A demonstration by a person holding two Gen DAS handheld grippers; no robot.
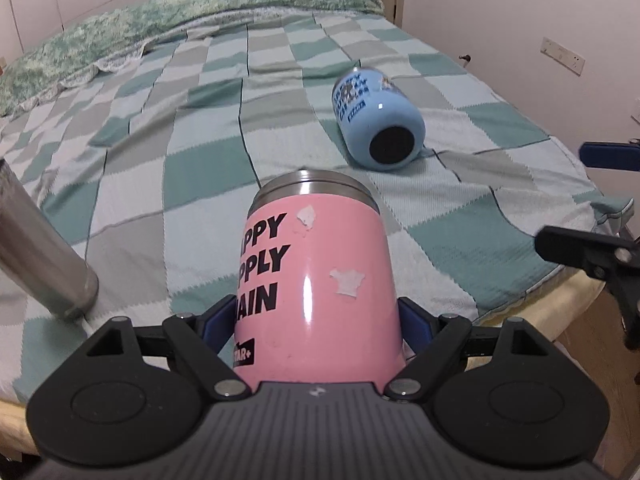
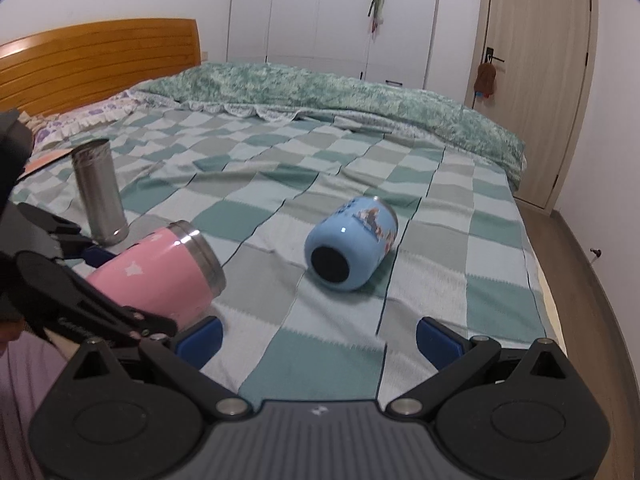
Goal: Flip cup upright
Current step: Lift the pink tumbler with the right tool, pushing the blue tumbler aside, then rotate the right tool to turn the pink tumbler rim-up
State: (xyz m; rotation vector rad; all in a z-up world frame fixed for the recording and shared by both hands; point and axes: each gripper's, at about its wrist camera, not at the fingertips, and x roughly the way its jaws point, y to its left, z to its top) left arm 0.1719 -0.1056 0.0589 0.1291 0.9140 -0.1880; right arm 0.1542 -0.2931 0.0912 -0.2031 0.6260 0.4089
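Note:
My left gripper [image 1: 318,320] is shut on a pink cup [image 1: 316,280] with black lettering and a steel rim. It holds the cup tilted above the bed, rim pointing away; the cup also shows in the right wrist view [image 2: 160,276]. A blue cup [image 1: 376,120] lies on its side on the checkered blanket, its dark base toward the cameras; it also shows in the right wrist view [image 2: 348,244]. My right gripper [image 2: 318,340] is open and empty, short of the blue cup. It shows at the right edge of the left wrist view [image 1: 592,204].
A steel tumbler [image 2: 100,192] stands upright on the checkered blanket [image 2: 320,184] at the left, close to the pink cup. A folded green quilt [image 2: 320,92] lies along the far side. The bed's edge and wooden floor [image 2: 580,280] are at the right.

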